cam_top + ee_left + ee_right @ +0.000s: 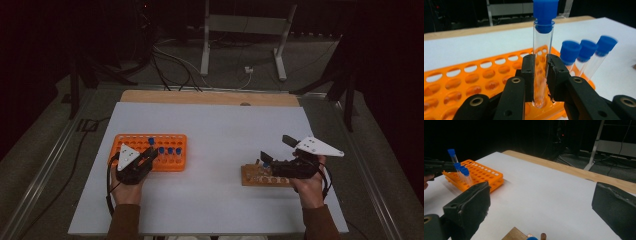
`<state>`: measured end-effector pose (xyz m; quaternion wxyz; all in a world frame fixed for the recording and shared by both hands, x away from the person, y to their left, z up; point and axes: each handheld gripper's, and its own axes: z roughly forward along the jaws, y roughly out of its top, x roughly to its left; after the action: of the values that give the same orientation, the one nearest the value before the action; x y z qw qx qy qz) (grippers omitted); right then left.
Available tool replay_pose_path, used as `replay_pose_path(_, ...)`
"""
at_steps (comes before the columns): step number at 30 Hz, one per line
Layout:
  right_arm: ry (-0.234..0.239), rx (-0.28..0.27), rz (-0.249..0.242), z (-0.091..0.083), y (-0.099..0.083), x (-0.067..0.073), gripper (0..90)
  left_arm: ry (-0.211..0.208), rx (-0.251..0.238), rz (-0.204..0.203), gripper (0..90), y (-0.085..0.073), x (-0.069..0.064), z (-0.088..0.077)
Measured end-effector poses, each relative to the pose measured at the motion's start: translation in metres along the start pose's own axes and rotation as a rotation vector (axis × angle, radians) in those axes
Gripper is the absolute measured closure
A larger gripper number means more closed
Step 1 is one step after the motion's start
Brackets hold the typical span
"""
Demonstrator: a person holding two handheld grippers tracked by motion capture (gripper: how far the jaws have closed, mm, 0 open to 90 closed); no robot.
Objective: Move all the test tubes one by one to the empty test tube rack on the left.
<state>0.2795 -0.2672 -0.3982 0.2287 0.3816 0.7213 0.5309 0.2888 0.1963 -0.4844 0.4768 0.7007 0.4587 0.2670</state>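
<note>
Orange plastic rack [461, 82] waits near the table's left edge; left gripper [540, 75] pinches a clear blue-capped tube [542, 50] upright to slot in. Right gripper [541, 207] gapes wide.

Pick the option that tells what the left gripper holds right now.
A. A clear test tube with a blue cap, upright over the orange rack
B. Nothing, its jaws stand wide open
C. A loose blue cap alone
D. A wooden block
A: in the left gripper view the left gripper is clamped on the clear tube, which stands upright with its blue cap on top and its rounded bottom at a hole of the orange rack.
</note>
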Motion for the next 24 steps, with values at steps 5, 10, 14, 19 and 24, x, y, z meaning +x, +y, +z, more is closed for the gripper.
replay_pose_path(5, 0.003, 0.003, -0.003, 0.0003, -0.0010, 0.0007, 2.0, 0.001, 0.066, 0.011, 78.4, -0.0031, -0.0003, 0.0053)
replay_pose_path(10, 0.003, 0.013, -0.008, 0.0013, -0.0039, 0.0000, 2.0, 0.001, 0.110, 0.021, 78.7, -0.0042, -0.0005, 0.0077)
replay_pose_path(14, 0.002, 0.016, -0.004, 0.0011, -0.0054, -0.0010, 2.0, 0.001, 0.124, 0.027, 78.8, -0.0044, -0.0007, 0.0074)
replay_pose_path(19, 0.004, 0.017, -0.005, 0.0009, -0.0064, -0.0012, 2.1, 0.001, 0.140, 0.038, 78.8, -0.0047, -0.0015, 0.0077)
replay_pose_path(24, 0.006, 0.020, -0.005, 0.0018, -0.0079, -0.0014, 2.1, 0.003, 0.175, 0.051, 78.9, -0.0065, -0.0026, 0.0097)
